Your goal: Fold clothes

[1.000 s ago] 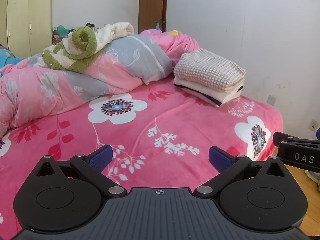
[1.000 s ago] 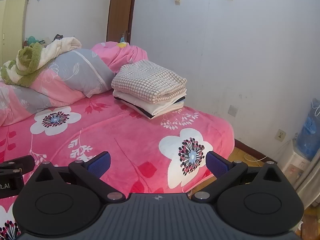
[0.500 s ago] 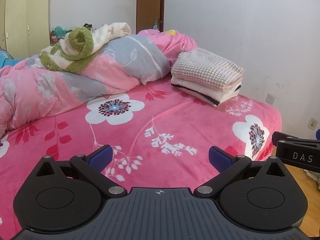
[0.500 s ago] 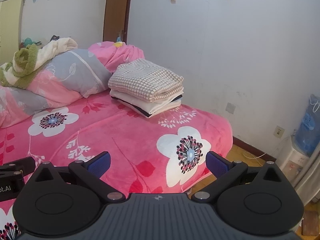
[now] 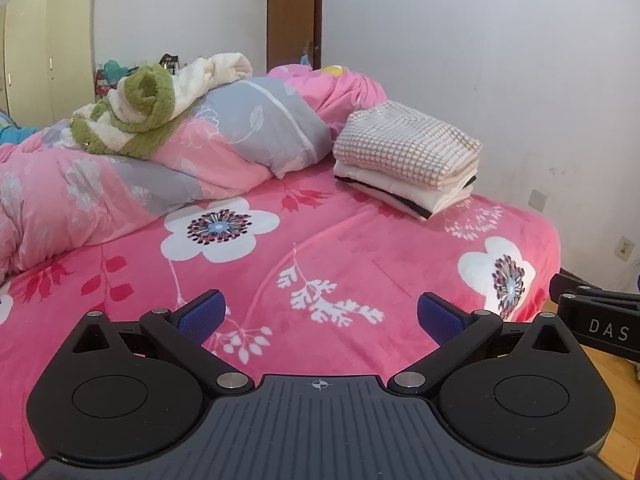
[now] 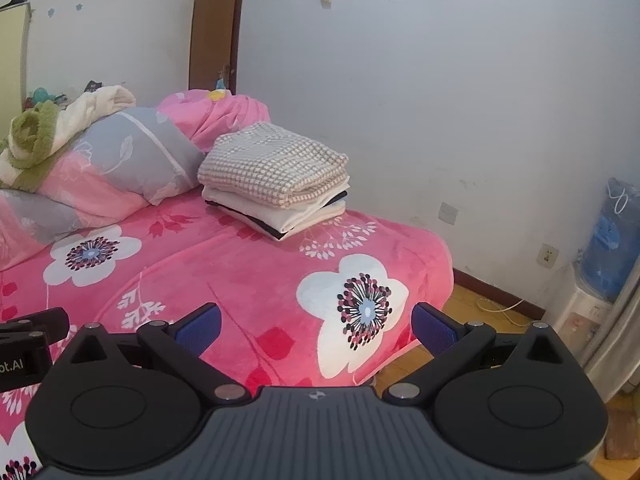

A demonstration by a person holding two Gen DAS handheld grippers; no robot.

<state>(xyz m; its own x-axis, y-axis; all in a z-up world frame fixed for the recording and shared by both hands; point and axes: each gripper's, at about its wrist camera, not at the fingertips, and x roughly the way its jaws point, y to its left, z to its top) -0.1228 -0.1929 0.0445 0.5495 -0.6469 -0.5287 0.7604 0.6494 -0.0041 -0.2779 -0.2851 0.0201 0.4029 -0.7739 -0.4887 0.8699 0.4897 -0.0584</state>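
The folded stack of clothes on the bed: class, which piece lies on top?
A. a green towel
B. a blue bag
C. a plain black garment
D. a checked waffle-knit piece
D: the checked waffle-knit piece crowns the folded stack, with cream and black layers beneath it.

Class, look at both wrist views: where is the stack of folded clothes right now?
The stack of folded clothes sits on the pink floral bedspread near the far right corner, beside the white wall, right of the grey-and-pink quilt.
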